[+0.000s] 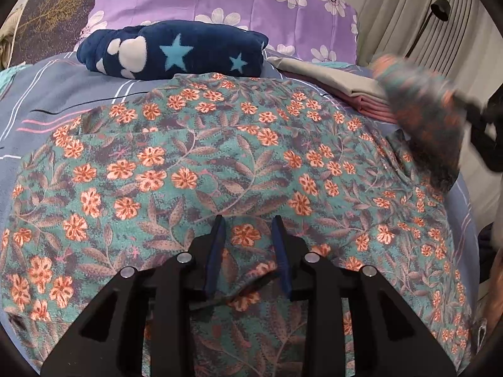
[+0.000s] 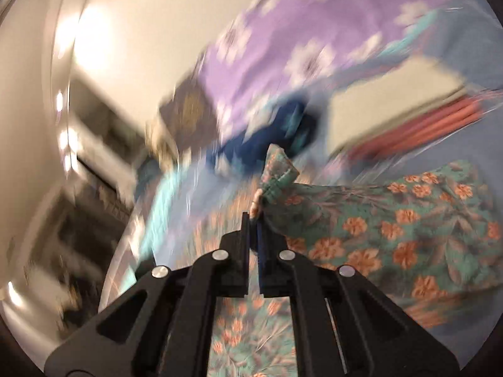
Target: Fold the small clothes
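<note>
Floral garment (image 1: pixel 239 163) spread across the bed (image 1: pixel 63 94), filling mid-frame; left claw (image 1: pixel 248 235) part-open over its near edge, gripping nothing; right claw (image 2: pixel 254 220) pinched on a lifted corner, apparently to fold it.

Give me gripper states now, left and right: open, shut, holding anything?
Left gripper: open, over the floral garment, pads not pressing any fabric.
Right gripper: shut on an edge of the floral garment, lifted off the bed.
</note>
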